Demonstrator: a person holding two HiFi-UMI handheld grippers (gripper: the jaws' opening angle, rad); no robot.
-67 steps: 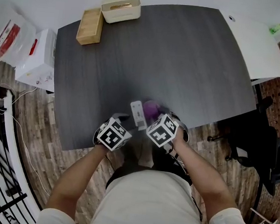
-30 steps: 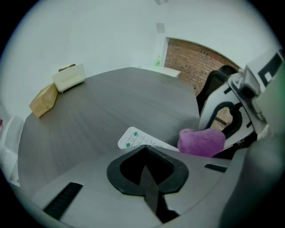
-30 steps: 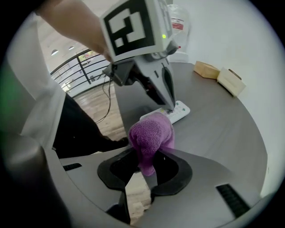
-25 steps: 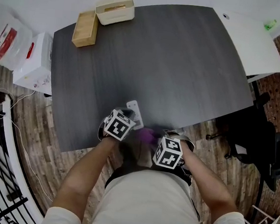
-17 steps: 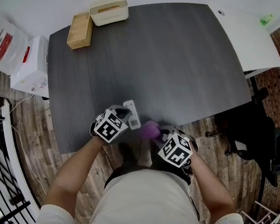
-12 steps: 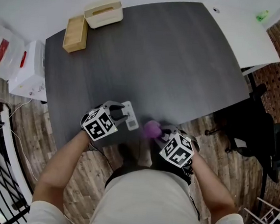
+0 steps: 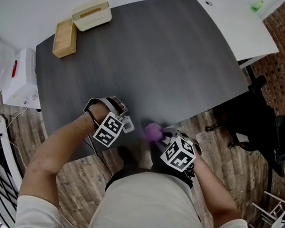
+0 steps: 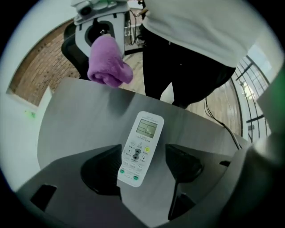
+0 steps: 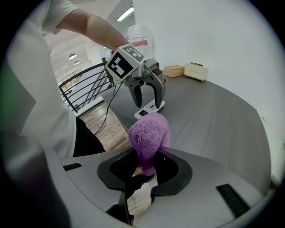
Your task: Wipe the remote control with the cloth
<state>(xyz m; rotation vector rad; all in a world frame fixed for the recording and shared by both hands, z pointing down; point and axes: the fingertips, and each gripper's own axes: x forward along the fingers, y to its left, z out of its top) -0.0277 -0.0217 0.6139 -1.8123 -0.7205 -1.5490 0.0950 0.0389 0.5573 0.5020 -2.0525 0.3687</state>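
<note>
Dark tbl (image 7: 163, 53), white remote (image 8: 139, 148), purple cloth (image 9: 149, 136)

White remote control (image 8: 140, 149) with green buttons, purple cloth (image 8: 108, 62), dark grey wood-grain desk (image 7: 153, 52), tan wooden box (image 7: 65, 38), cream container (image 7: 92, 14), brown plank floor (image 7: 215, 138), red brick wall (image 7: 284, 44).

txt: none legible | remote (image 8: 139, 149) btn labels: too small to read
</note>
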